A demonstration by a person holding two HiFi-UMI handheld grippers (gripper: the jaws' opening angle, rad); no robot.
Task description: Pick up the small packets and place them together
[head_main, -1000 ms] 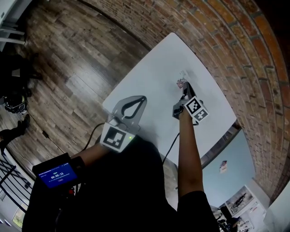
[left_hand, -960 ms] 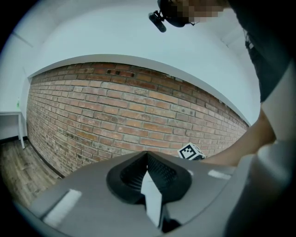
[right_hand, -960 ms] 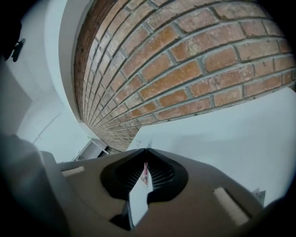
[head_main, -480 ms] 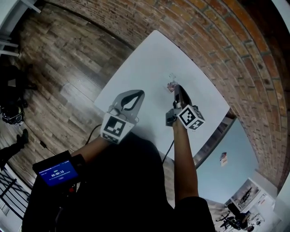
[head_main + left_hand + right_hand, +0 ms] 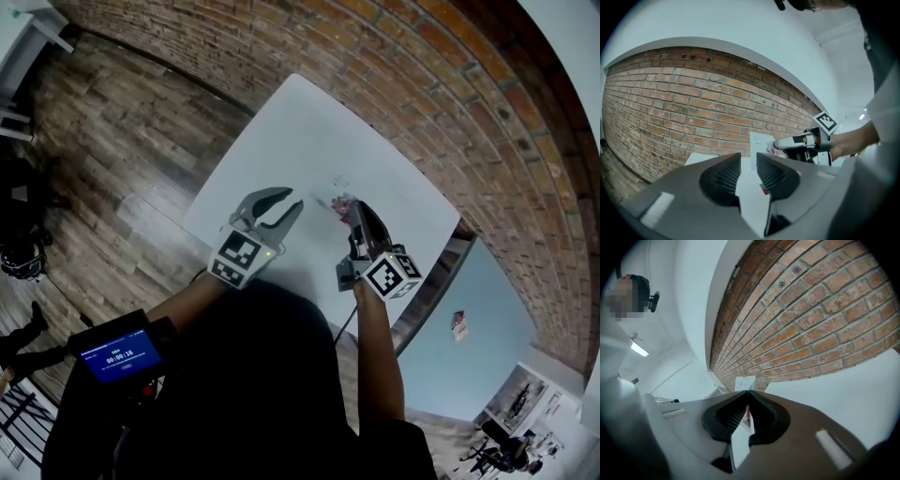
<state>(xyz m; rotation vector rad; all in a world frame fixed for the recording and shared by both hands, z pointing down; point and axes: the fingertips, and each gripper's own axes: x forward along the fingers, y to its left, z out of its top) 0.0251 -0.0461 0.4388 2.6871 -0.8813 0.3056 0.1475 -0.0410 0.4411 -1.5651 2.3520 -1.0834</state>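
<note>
Item 1. Left gripper point(image 5: 292, 197): claw spread wide, its jaws having just been opening; nothing between them, only bare table top seen through the gap in the left gripper view point(image 5: 748, 157). Held over the near left part of the table, pointing far-right towards the other gripper; the two are near but apart

Item 2. Right gripper point(image 5: 352, 208): claw pressed together and pinching a small packet; the tips meet in the right gripper view point(image 5: 747, 392). It sits to the right of the left gripper and comes in from the right in the left gripper view point(image 5: 776, 144)

Item 3. Small packet point(image 5: 339, 192): thin, white with pink print, clamped upright between the right jaws point(image 5: 746, 420), its top edge standing out past the tips point(image 5: 758, 140). Held over the middle of the table. Whether the pinch holds more than one packet cannot be told

Item 4. Table point(image 5: 309, 122): white, square, rounded corners

Item 5. Brick wall point(image 5: 422, 84): red, along the far side

Item 6. Wooden floor point(image 5: 122, 122): dark planks, to the left

Item 7. Marker cubes: one on the left gripper point(image 5: 242, 258), one on the right point(image 5: 392, 275)
</note>
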